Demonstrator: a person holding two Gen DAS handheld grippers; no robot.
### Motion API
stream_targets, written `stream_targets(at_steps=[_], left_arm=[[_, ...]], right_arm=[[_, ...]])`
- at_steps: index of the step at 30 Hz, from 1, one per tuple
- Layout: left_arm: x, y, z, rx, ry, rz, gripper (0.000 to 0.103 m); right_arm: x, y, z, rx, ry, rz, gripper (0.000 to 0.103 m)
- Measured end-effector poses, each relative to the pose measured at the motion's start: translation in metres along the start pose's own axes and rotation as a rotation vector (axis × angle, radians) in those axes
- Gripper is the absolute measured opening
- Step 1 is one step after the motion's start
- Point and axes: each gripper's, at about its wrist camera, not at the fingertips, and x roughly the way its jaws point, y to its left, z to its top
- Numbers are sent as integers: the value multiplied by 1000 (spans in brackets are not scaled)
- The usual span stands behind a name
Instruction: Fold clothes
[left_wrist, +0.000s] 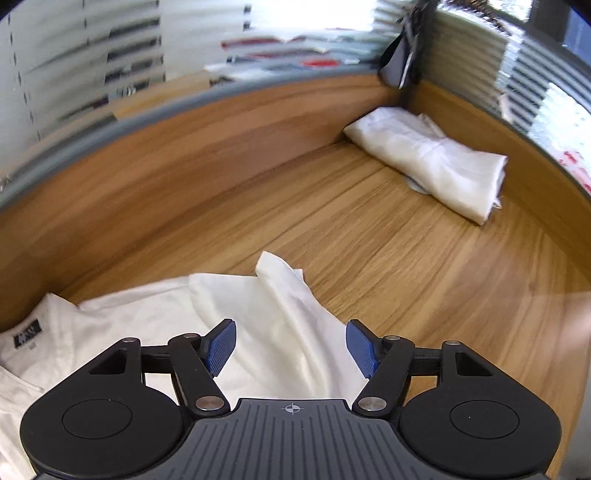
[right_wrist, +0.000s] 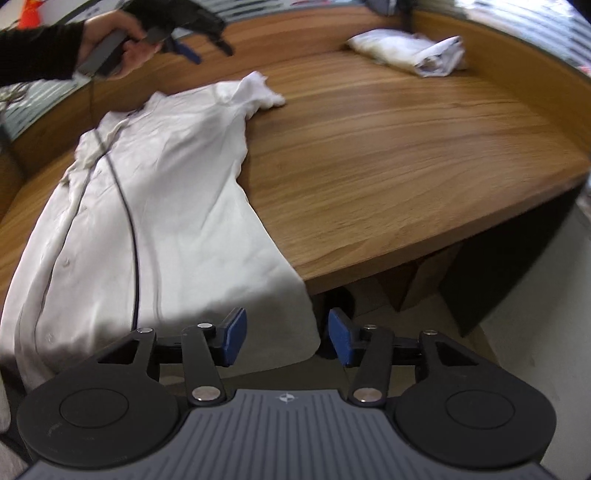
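Wooden table (right_wrist: 406, 155): white shirt (right_wrist: 166, 206) long axis runs from far-left edge to near edge, hem overhanging. Right gripper (right_wrist: 286, 338) at hem corner, left gripper (left_wrist: 291, 349) over shoulder end; both jaws apart, empty.

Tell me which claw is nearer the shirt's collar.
Left. The left claw hangs open above the shirt beside its collar; the right claw, also open, is over the hem draping off the table, at the opposite end.
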Motion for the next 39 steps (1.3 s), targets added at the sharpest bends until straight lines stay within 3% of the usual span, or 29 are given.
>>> stream_targets(at_steps=[10,14,16,18,19,20,21,23,31,39], left_arm=[[64,-10,28,-82,50,83,68],[84,-6,34,-100,60,157,67],[91,-4,33,-101,69,181,57],[94,-5,29,-68,82,184,34],[93,-4,27,-68,68,179,28],[91,-4,25,-69,54,173,6],[87,-2,24,-75,43,164,4],[78,0,22,-83,11,154,4],[16,32,18,-153,-73,52,4],[-51,103,2,-274,-116,-32,4]], right_arm=[[46,-46,12,-105,81,224,55],[55,-46,19,-143,96,295,55],[58,-46,21,-132,121,328,46],[59,-45,22,-116,142,349,26],[58,-44,21,-112,146,348,22],[56,-42,21,-107,150,343,14],[54,-41,21,-98,155,341,7],[46,-40,20,-68,160,341,2],[-2,-2,19,10,83,260,1],[-50,82,11,46,15,140,1]])
